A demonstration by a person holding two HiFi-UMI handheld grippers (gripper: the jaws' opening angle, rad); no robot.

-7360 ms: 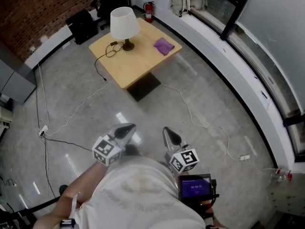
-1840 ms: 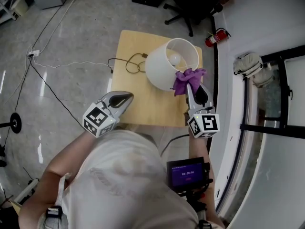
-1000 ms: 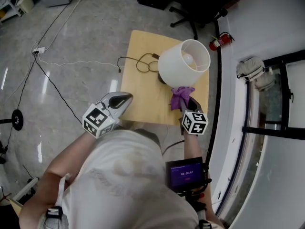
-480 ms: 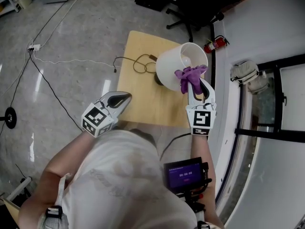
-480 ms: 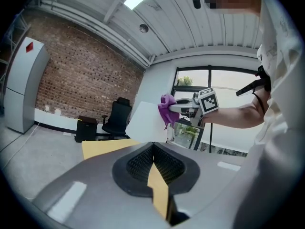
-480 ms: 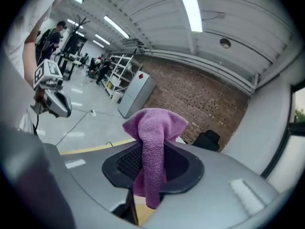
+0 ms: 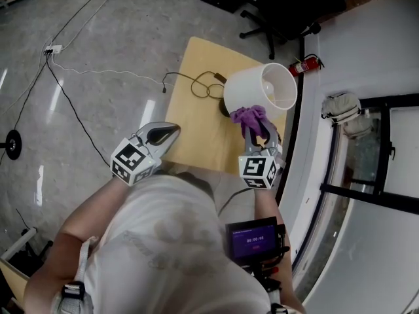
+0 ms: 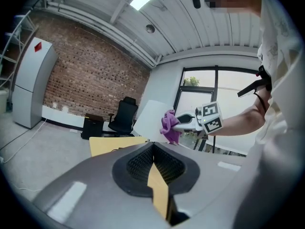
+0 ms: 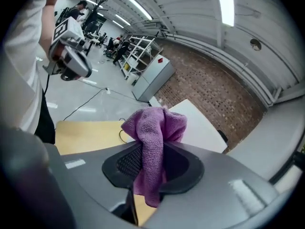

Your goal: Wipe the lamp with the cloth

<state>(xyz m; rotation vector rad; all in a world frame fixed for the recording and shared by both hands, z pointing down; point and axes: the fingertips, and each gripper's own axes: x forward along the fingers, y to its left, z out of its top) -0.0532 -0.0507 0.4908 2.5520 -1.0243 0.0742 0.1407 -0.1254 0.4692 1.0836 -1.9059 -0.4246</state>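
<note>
The lamp's white shade (image 7: 257,89) stands at the far right of the small wooden table (image 7: 194,126). My right gripper (image 7: 254,127) is shut on the purple cloth (image 7: 249,116), which presses against the near side of the shade. In the right gripper view the cloth (image 9: 155,128) bulges out between the jaws in front of the shade (image 9: 202,128). My left gripper (image 7: 172,129) hovers shut and empty over the table's near left edge, apart from the lamp. The left gripper view shows the cloth (image 8: 168,125) against the shade (image 8: 151,117).
The lamp's black cord (image 7: 196,86) lies coiled on the table behind the base. A black office chair (image 7: 288,2) and a red fire extinguisher (image 7: 306,64) stand beyond the table. A window ledge with a backpack (image 7: 344,106) runs along the right. Cables (image 7: 78,70) trail over the floor.
My right gripper has carried the cloth along the shade's near side, from its lower edge to the rim and back down, rolling as it went. The left gripper has stayed put.
</note>
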